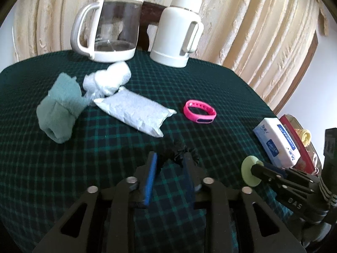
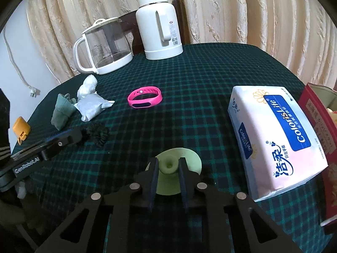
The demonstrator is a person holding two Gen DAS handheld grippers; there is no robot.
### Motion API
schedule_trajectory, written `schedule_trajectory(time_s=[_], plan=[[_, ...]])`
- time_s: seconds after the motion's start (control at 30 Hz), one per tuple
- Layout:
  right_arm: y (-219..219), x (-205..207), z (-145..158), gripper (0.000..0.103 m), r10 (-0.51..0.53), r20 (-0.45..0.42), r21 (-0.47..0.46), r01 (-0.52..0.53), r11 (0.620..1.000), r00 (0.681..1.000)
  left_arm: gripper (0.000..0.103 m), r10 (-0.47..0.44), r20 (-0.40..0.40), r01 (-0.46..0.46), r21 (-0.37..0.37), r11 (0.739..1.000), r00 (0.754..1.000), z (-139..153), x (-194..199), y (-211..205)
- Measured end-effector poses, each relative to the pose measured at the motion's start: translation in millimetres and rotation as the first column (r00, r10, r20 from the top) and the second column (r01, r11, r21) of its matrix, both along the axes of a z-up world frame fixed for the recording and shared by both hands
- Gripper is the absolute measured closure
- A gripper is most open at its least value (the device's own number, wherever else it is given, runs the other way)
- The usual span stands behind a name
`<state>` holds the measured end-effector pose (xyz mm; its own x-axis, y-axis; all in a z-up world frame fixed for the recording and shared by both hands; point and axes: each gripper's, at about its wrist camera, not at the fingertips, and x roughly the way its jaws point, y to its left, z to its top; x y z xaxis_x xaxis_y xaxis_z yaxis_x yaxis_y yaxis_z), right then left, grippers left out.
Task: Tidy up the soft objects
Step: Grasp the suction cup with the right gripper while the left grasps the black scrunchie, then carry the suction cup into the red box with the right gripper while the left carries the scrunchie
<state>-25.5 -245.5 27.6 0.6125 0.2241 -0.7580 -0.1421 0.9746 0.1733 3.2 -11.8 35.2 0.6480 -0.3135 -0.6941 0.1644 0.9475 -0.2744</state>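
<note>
On the desk [image 2: 210, 67], covered in dark green plaid cloth, the right gripper [image 2: 168, 168] has its fingers closed on the raised nub of a pale green suction cup [image 2: 189, 158], whose flat disc sits against the cloth just beyond the fingertips. Left gripper [image 1: 170, 162] sits low over a black scrunchie [image 1: 179, 147]; fingers partly apart, scrunchie at and between the tips, but a firm pinch cannot be told. Seen from the right wrist view, the scrunchie lies on the cloth touching the left gripper's tip. Farther back on the left side: a rolled teal cloth [image 1: 59, 113], a silvery soft pouch [image 1: 137, 111] just beside it, and a crumpled white plastic bag [image 1: 109, 80] touching the pouch's far end. A pink wristband [image 1: 199, 111] lies alone near the middle, well apart from the pouch. A tissue pack [image 2: 273, 139] rests at the right edge next to a red box [image 2: 316, 116]. At the far edge stand a glass kettle [image 1: 109, 27] and a white thermos jug [image 1: 177, 31], upright, side by side. An orange tag-like item [image 2: 21, 128] sits at the left desk edge. Beige curtains [image 2: 231, 10] hang behind.
</note>
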Motion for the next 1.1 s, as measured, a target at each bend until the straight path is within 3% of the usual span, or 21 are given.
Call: schedule_trajectory(time_s=[0.03,0.13,0.57,0.6,0.73,0.83,1.1], plan=[[0,-1,1,0.083,0.002,0.002,0.002,-0.002,1.000,1.000,0.054,0.004,-0.011,-0.004,-0.002,1.000,1.000,-2,1,0],[-1,-3,3,0.083,0.009,0.012,0.009,-0.009,1.000,1.000,0.038,0.021,-0.020,-0.021,-0.007,1.000,1.000,-5,3,1],[-10,-14,13,0.083,0.017,0.052,0.075,-0.021,0.997,0.998,0.031,0.021,-0.070,-0.018,0.041,0.999,0.997,-14,17,-14],[-11,-15,14,0.083,0.017,0.056,0.079,-0.022,0.997,0.998,0.034,0.017,-0.064,-0.014,0.046,0.999,0.998,-14,18,-15],[-16,-18,19,0.083,0.013,0.075,0.101,-0.020,0.995,0.997,0.074,0.017,-0.041,-0.013,0.098,0.995,0.999,-15,19,-20],[-20,-22,24,0.083,0.005,0.092,0.114,-0.015,0.993,0.996,0.089,0.000,-0.040,0.003,0.075,0.997,0.999,-14,18,-21],[-36,-33,39,0.083,-0.034,0.144,0.142,0.013,0.990,0.989,0.093,-0.002,0.002,0.002,0.078,0.997,1.000,4,5,-30]])
